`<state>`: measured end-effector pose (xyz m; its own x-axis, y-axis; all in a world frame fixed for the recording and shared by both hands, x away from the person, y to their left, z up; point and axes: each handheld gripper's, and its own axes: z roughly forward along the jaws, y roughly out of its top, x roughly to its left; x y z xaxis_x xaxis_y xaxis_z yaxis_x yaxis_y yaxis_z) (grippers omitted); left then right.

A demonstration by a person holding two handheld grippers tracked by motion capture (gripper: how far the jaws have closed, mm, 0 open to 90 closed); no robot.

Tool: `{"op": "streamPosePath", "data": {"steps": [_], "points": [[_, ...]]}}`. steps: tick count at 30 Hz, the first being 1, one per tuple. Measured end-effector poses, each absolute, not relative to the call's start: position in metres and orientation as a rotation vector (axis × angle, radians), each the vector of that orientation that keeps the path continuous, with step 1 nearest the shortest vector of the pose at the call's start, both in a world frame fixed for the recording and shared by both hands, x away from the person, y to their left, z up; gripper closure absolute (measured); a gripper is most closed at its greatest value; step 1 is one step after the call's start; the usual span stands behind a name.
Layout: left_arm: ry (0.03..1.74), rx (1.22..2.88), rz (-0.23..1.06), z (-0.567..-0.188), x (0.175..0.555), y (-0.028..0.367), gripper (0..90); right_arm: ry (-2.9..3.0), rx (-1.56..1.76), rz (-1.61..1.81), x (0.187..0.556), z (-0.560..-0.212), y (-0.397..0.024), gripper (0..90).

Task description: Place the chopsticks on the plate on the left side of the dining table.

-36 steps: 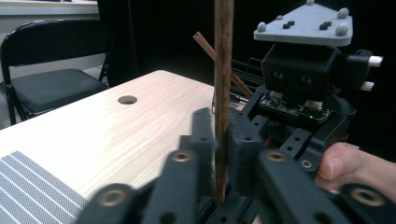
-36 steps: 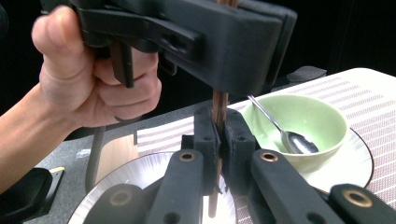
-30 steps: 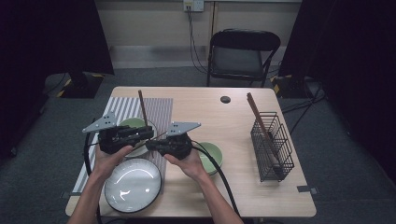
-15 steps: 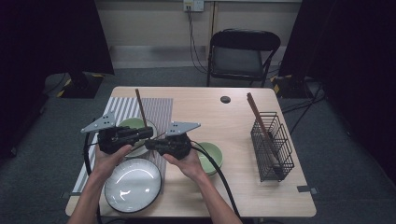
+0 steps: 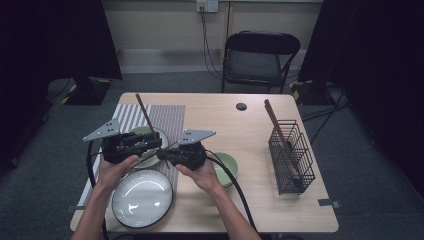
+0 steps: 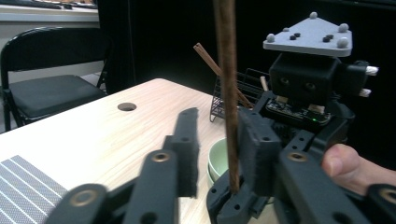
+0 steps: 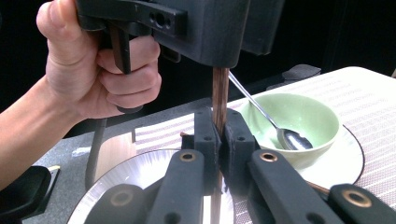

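A long brown chopstick [image 5: 144, 114] stands nearly upright over the left half of the table. My right gripper [image 5: 162, 154] is shut on its lower part; in the right gripper view the pads [image 7: 208, 135] pinch the chopstick [image 7: 219, 93]. My left gripper [image 5: 152, 142] faces the right one from the left. Its jaws have just been opening. In the left gripper view the chopstick [image 6: 226, 70] rises between the left gripper's [image 6: 219, 116] parted jaws. It runs close along the right pad [image 6: 254, 140], and the left pad stands clear of it.
A green bowl [image 7: 299, 116] with a metal spoon [image 7: 289, 137] sits on a white plate [image 7: 350, 158] on the striped mat [image 5: 167, 117]. A large plate [image 5: 142, 197] lies near the front edge, a second green bowl [image 5: 227, 165] beside my right hand. At the right stands a wire basket [image 5: 292, 155].
The chopstick's top end has leaned a little to the left. Both hands stay where they were.
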<state>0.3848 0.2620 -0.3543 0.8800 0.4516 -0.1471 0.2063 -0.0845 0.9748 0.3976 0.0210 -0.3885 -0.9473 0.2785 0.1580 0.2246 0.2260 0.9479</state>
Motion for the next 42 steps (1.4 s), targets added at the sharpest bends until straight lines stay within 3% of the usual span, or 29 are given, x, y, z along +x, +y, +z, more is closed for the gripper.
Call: {"op": "streamPosePath", "data": {"steps": [6,14,42], "points": [[0.504,1.649,0.238,-0.346,0.379,0.261,52.3,2.464,0.480,1.852,0.396,-0.392,0.024,86.5],[0.562,1.611,0.252,-0.348,0.383,0.271,46.6,2.468,0.441,1.851,0.392,-0.390,0.022,86.5],[0.619,1.611,0.249,-0.357,0.390,0.277,41.6,2.409,0.487,1.840,0.391,-0.382,-0.002,86.1]]}}
